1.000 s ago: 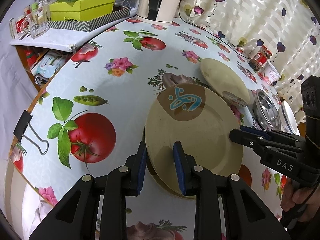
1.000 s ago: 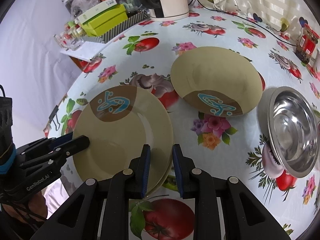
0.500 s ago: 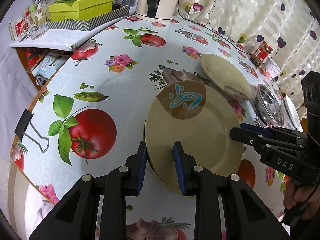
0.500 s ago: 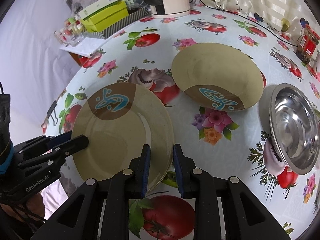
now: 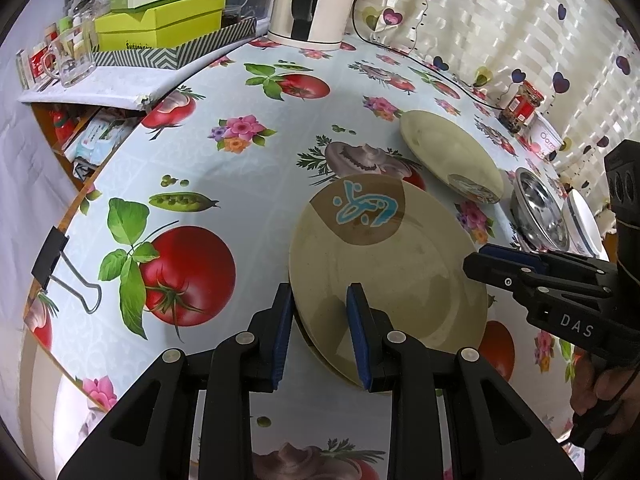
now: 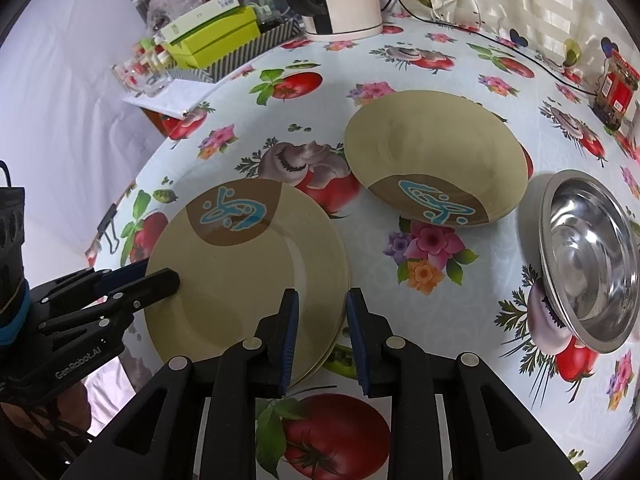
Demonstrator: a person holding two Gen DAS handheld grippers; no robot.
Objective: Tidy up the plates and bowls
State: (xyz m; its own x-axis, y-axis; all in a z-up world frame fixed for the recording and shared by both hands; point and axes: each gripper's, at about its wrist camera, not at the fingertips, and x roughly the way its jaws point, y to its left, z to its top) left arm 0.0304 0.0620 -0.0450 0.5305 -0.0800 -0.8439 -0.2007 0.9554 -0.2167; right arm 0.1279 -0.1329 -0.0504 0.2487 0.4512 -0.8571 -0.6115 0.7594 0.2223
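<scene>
I am keeping my left gripper (image 5: 318, 330) clamped on the near rim of the beige plate (image 5: 384, 268), and my right gripper (image 6: 322, 336) is pinching its opposite rim, jaws narrow. There seems to be a second plate stacked under it. Beyond are lying another beige plate (image 6: 434, 160) and a steel bowl (image 6: 592, 256) on the floral tablecloth (image 5: 240, 208).
</scene>
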